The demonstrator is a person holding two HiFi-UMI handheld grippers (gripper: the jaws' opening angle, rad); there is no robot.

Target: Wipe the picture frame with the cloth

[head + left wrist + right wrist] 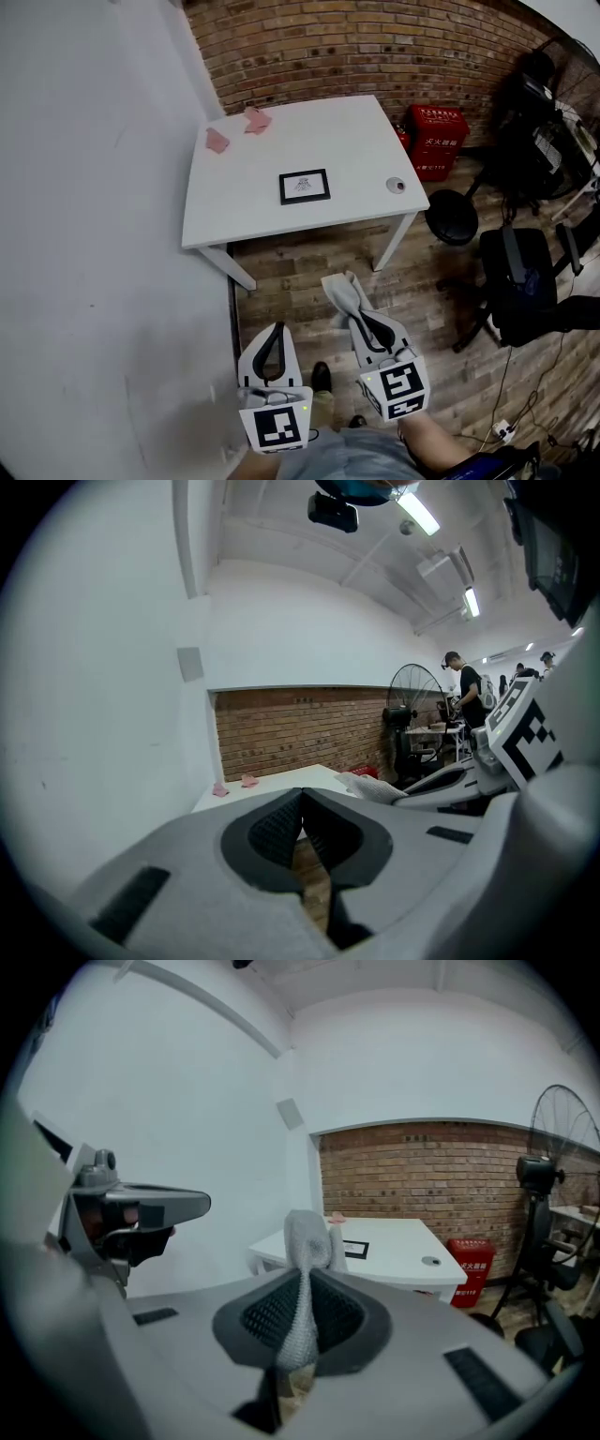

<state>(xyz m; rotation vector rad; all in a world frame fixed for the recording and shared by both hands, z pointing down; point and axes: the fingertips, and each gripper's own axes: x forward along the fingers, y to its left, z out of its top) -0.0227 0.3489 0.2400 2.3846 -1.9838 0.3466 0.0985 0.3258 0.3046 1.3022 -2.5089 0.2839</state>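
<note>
Left tongs (302,797): jaws pressed together, nothing between them. Right tongs (302,1283): jaws pinching a grey cloth (307,1241) that stands up past the tips. Both are held over the wooden floor (309,272), short of the white desk (361,131). The picture frame (304,187) lies flat mid-desk, at 12 o'clock from the tongs, untouched. A small round object (397,185) lies at its 3 o'clock.

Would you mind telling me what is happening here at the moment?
A person stands back from the white table, holding a gripper in each hand. The right gripper is shut on a grey cloth; the left gripper is shut with nothing in it. The picture frame lies flat on the table, neither gripper near it, so wiping has not begun.
</note>
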